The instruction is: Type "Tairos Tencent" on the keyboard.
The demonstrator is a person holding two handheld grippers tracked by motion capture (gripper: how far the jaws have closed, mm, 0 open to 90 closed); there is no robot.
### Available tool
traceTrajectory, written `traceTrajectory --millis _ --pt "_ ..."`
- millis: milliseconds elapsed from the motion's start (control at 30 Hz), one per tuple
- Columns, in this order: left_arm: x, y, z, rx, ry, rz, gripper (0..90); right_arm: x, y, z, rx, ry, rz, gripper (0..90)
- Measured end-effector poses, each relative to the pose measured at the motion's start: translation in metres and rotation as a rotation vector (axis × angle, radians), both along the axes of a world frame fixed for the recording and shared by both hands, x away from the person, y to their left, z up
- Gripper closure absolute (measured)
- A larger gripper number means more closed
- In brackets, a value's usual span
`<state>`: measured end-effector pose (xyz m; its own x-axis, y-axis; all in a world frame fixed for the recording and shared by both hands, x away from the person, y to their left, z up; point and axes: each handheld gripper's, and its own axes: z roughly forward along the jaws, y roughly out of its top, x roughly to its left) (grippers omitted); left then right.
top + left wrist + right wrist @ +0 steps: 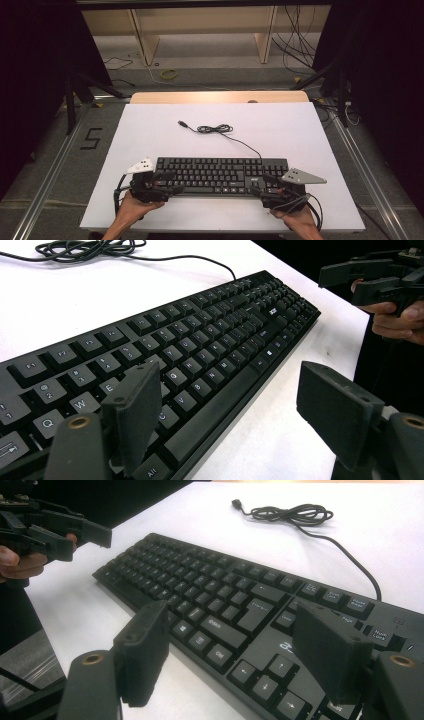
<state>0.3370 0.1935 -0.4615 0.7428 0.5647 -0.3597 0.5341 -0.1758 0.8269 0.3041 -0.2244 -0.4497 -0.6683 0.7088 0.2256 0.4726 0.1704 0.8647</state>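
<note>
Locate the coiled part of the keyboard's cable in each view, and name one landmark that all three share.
High view: the cable coil lies on the white table, beyond the keyboard, near the middle.
Left gripper view: the coil sits at the top left edge, partly cut off.
Right gripper view: the coil lies at the top, right of centre.
Shared landmark: the black keyboard.

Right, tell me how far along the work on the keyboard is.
Done: both grippers are at the keyboard, left gripper at its left end, right gripper at its right. In hand: nothing; both stand open, straddling the front edge. Left: closing on it; its cable lies loose.
</note>
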Motion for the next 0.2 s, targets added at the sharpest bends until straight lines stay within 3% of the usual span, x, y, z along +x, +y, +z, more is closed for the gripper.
traceTrajectory --millis 200 --pt "0.0002 0.0 -0.0002 0.004 -0.003 0.001 25.5 0.0004 0.0 -0.0005 -0.001 0.0 -0.001 31.6"
